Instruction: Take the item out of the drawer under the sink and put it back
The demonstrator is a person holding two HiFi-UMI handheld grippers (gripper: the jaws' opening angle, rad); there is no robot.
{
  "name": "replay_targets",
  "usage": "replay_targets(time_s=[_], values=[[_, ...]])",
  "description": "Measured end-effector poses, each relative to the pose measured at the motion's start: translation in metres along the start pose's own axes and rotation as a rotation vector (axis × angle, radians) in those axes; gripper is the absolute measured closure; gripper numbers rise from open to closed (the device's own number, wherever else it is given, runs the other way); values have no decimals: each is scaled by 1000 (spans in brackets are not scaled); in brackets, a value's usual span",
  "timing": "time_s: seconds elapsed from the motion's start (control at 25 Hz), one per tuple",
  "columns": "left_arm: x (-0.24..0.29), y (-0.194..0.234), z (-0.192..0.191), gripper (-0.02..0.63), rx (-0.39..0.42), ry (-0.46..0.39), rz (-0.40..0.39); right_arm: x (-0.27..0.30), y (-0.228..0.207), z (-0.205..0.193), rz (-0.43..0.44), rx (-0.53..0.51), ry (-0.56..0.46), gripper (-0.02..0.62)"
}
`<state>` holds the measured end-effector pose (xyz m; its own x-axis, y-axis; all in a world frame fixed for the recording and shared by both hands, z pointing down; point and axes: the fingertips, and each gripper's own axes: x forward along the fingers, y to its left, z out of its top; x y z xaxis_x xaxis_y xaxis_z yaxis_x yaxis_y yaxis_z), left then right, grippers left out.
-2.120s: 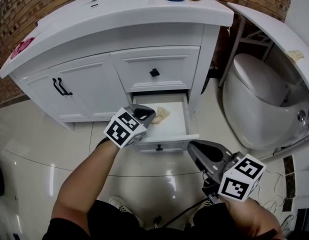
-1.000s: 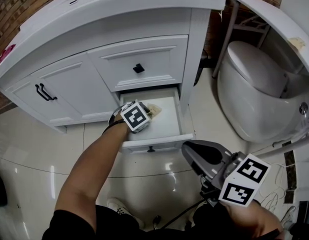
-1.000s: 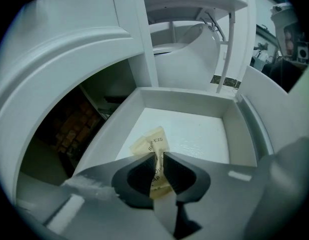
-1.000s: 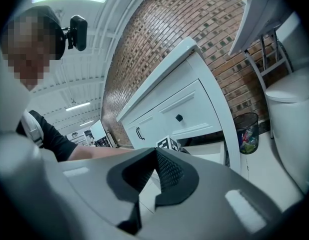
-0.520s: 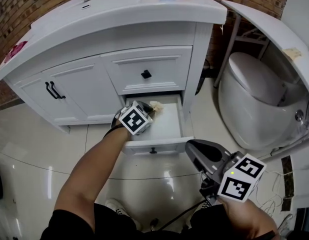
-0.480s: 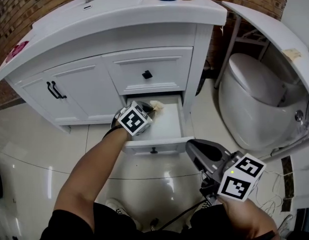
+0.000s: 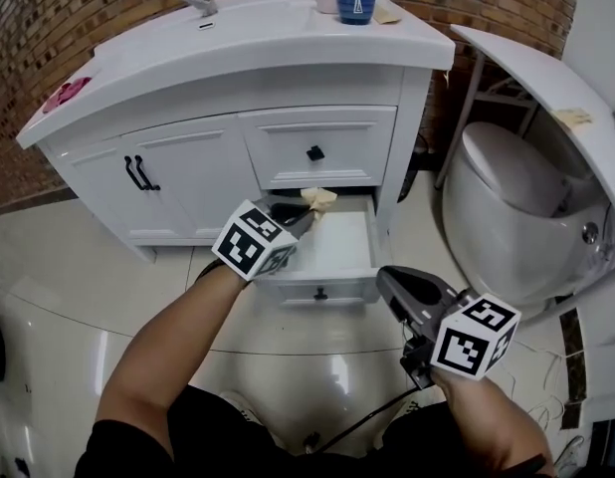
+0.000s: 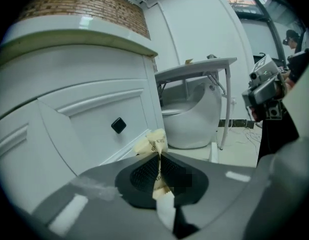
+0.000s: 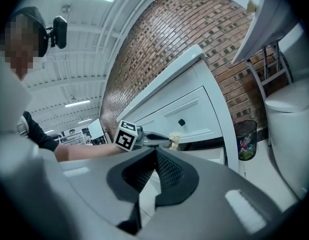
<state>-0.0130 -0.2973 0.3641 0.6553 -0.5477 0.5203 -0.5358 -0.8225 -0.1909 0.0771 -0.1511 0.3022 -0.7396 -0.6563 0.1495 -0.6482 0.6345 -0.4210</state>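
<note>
Above the drawer [image 7: 359,242], the left hand-held gripper [image 7: 300,210] pinches the wrapper [image 7: 319,198]; lower it toward 6 o'clock before releasing. At 5 o'clock, the right hand-held gripper [image 7: 390,281] is closed, empty.

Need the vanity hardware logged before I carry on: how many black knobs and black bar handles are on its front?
Black knobs: 2, one on the upper drawer, one on the open lower drawer
Black bar handles: 2, side by side on the cabinet doors
Total: 4
</note>
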Motion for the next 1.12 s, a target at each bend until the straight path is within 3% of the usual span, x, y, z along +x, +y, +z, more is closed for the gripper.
replay_targets(time_s=[0.4, 0.72, 1.12], values=[[-118, -67, 25, 589, -207, -293, -14, -13, 13, -3, 3, -32, 2, 592], [-160, -99, 1, 589, -262, -312, -10, -14, 17, -5, 3, -58, 7, 592], [-169, -93, -19, 589, -329, -359, -16, -1, 24, -13, 21, -74, 41, 592]])
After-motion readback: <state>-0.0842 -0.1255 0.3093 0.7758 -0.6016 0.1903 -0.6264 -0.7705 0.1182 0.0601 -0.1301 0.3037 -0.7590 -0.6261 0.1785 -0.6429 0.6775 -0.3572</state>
